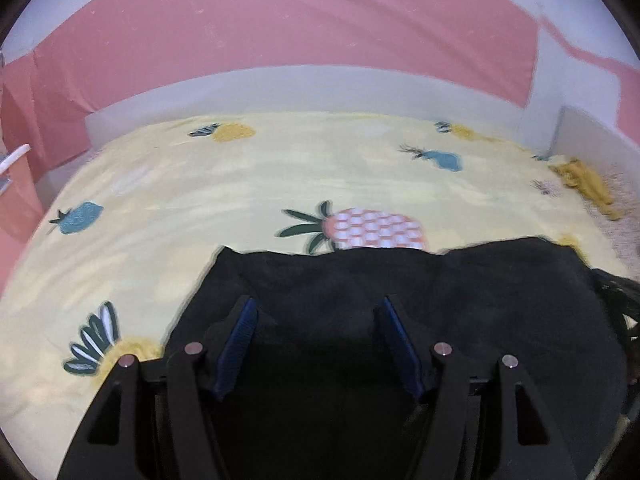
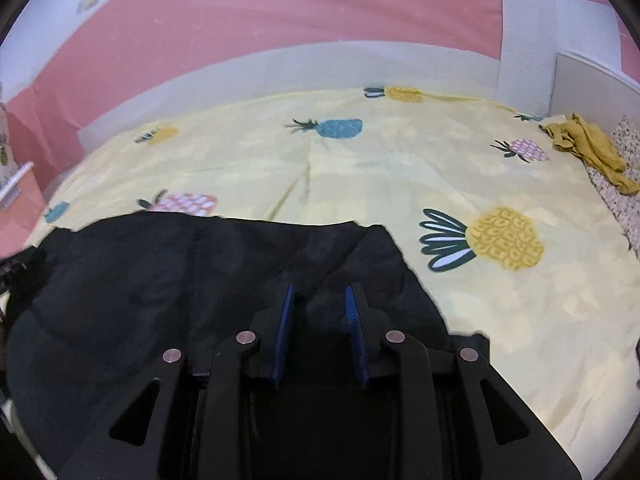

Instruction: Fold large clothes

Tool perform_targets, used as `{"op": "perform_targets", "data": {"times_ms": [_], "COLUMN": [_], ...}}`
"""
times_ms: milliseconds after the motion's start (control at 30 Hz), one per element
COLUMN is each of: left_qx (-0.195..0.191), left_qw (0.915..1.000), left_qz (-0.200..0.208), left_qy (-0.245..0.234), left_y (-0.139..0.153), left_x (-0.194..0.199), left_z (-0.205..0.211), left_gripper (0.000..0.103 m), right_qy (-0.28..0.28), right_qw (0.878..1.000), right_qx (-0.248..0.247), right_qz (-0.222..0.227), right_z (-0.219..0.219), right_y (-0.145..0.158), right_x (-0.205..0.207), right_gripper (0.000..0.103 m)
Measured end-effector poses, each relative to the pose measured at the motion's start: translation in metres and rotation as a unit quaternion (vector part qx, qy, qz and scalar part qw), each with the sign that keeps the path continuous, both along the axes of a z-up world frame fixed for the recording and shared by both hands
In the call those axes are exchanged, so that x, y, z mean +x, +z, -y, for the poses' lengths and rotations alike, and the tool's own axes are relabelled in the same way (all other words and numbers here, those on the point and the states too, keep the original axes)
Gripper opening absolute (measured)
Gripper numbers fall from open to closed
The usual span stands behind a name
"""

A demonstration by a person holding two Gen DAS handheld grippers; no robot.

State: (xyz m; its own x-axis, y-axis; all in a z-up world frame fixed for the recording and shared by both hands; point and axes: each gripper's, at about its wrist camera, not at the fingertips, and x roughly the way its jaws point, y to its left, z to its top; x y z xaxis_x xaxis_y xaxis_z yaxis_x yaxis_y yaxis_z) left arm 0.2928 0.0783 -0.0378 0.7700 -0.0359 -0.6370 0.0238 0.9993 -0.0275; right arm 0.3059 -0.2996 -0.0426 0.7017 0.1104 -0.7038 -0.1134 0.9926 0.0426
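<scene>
A large black garment [image 1: 440, 292] lies on the yellow pineapple-print bed sheet [image 1: 240, 184]. In the left wrist view my left gripper [image 1: 318, 304] is open, its blue-padded fingers spread wide just above the garment near its left corner. In the right wrist view the same garment [image 2: 160, 280] fills the lower left. My right gripper [image 2: 320, 290] is open with a narrower gap, its fingers over a raised fold of black cloth near the garment's right corner. Whether either gripper touches the cloth is unclear.
A crumpled mustard-yellow cloth [image 2: 584, 148] lies at the bed's far right edge, also showing in the left wrist view [image 1: 584, 184]. A white bed frame [image 2: 280, 68] and pink wall [image 2: 280, 8] stand behind. Pink furniture [image 1: 16, 200] is at the far left.
</scene>
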Motion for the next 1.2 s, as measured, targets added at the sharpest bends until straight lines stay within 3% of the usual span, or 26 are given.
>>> {"op": "perform_targets", "data": {"times_ms": [67, 133, 267, 433, 567, 767, 900, 967, 1067, 1200], "left_qx": [-0.024, -0.049, -0.030, -0.053, -0.048, -0.029, -0.070, -0.085, -0.091, -0.056], "left_qw": [0.9991, 0.9982, 0.9993, 0.9984, 0.9986, 0.9988, 0.9974, 0.9963, 0.9930, 0.9907], "left_qz": [-0.033, -0.030, -0.006, -0.011, -0.012, -0.033, -0.012, 0.007, 0.027, -0.014], "left_qy": [0.012, 0.017, 0.022, 0.017, 0.019, 0.020, 0.014, -0.004, -0.072, -0.123], "left_y": [-0.020, -0.034, -0.045, -0.052, -0.055, -0.035, -0.001, 0.015, 0.029, 0.002], "left_x": [0.019, 0.024, 0.021, 0.025, 0.029, 0.027, 0.003, -0.014, -0.043, -0.037], "left_z": [-0.014, -0.020, -0.010, -0.015, -0.015, -0.011, -0.013, -0.005, 0.031, 0.077], "left_gripper": [0.067, 0.068, 0.068, 0.068, 0.068, 0.067, 0.067, 0.067, 0.069, 0.070], "right_qy": [-0.007, -0.012, -0.019, -0.017, -0.021, -0.029, -0.016, 0.007, 0.048, 0.081], "right_qw": [0.999, 0.999, 1.000, 0.999, 0.999, 0.998, 1.000, 0.999, 0.997, 0.996], "right_qx": [-0.011, 0.010, -0.011, 0.012, 0.006, 0.003, 0.017, 0.032, 0.051, 0.032], "right_qz": [-0.029, -0.033, -0.019, -0.030, -0.028, -0.049, -0.006, 0.013, 0.021, 0.005], "right_z": [0.001, 0.005, -0.001, 0.004, 0.003, 0.005, 0.000, -0.012, -0.035, -0.069], "right_y": [-0.021, -0.031, -0.044, -0.052, -0.053, -0.029, 0.010, 0.028, 0.035, 0.012], "right_x": [0.016, 0.020, 0.019, 0.024, 0.024, 0.022, -0.009, -0.030, -0.054, -0.057], "right_gripper": [0.027, 0.027, 0.027, 0.027, 0.027, 0.027, 0.028, 0.028, 0.028, 0.028]}}
